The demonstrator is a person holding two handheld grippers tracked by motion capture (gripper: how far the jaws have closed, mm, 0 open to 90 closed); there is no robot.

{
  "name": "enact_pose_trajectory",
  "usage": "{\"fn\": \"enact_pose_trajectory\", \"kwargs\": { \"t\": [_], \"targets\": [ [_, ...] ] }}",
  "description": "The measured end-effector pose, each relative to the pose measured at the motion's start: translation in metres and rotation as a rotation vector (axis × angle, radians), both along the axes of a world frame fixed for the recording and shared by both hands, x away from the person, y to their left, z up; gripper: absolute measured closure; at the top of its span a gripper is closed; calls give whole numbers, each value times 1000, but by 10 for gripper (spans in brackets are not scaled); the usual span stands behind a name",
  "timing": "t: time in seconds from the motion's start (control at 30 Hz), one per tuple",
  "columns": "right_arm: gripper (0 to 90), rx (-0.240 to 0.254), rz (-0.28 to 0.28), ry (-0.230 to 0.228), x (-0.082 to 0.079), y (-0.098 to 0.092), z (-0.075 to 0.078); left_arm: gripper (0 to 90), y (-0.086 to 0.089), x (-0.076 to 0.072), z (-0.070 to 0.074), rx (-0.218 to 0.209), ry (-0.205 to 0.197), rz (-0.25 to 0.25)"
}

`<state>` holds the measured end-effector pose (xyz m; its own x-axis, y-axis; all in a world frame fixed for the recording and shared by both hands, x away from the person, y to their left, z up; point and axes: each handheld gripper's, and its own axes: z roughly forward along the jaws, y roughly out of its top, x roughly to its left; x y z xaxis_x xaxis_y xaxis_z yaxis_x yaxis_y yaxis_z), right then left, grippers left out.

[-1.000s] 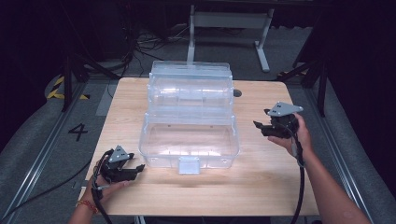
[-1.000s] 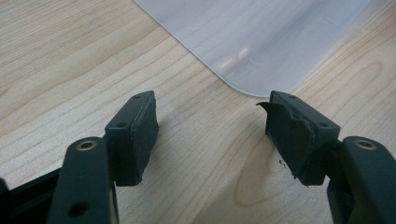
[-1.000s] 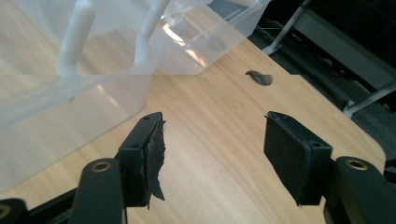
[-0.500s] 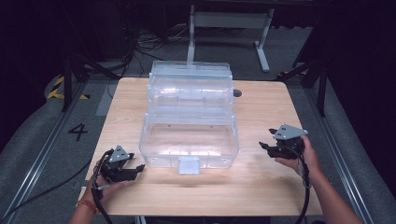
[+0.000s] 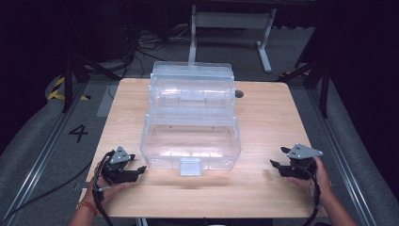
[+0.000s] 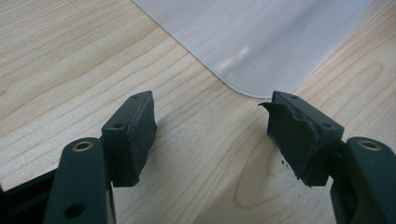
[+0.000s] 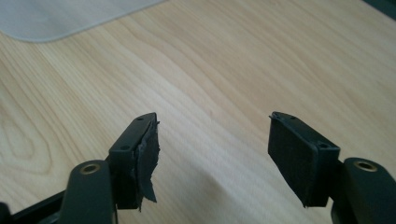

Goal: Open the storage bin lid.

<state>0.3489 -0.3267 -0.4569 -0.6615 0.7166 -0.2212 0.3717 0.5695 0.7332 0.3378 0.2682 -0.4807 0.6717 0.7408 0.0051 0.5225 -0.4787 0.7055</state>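
**Around the Workbench**

We see a light wooden table (image 5: 263,122) with rounded corners, its grain running across the top. It stands on a grey carpeted floor (image 5: 42,136). To the left of the table, a black numeral "4" (image 5: 78,133) is marked on the floor, and farther back a patch of yellow-and-black hazard tape (image 5: 59,87) lies in shadow. Behind the table we make out a grey metal stand (image 5: 230,21) with two legs spreading toward us, and a tangle of dark cables (image 5: 141,47) on the floor to its left. A small dark disc (image 5: 239,93) sits on the tabletop near the far edge.
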Motion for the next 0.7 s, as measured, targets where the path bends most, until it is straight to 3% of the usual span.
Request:
{"fn": "enact_pose_trajectory", "kwargs": {
  "t": [0.07, 0.33, 0.43, 0.7],
  "targets": [
    [322, 4, -19, 10, -2, -5, -5, 330, 0, 0, 0, 0, 1, 1],
    [275, 106, -61, 91, -5, -24, -19, 324, 0, 0, 0, 0, 3, -3],
    [242, 103, -80, 97, -4, -28, -27, 323, 0, 0, 0, 0, 3, -2],
    [214, 171, -121, 152, -4, -38, -29, 304, -1, 3, 0, 4, 6, -16]
  ]
}}
